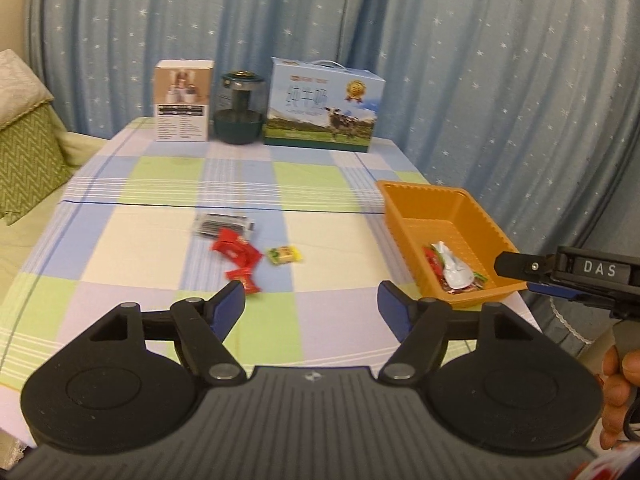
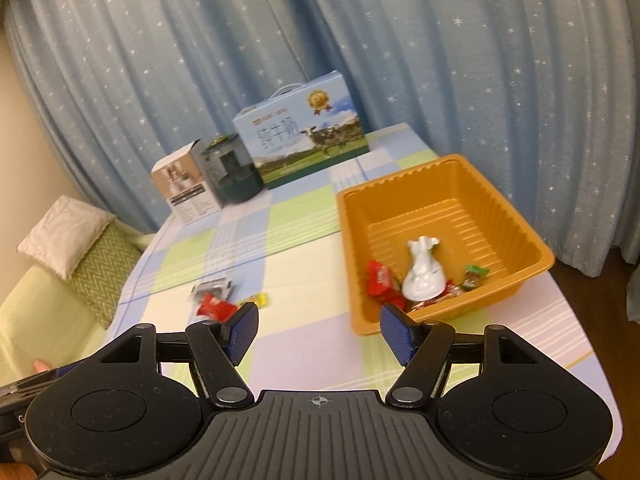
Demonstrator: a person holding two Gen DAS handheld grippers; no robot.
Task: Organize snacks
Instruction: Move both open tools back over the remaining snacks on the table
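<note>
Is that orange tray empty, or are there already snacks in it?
Not empty. The orange tray holds a white packet, a red wrapper and a few small sweets in its near corner; most of its floor is bare.

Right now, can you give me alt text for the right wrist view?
The open right gripper, holding nothing, hovers over a checked tablecloth before an orange tray holding a white pouch and wrapped snacks. More snacks lie loose to the left; boxes and a jar stand behind.
</note>
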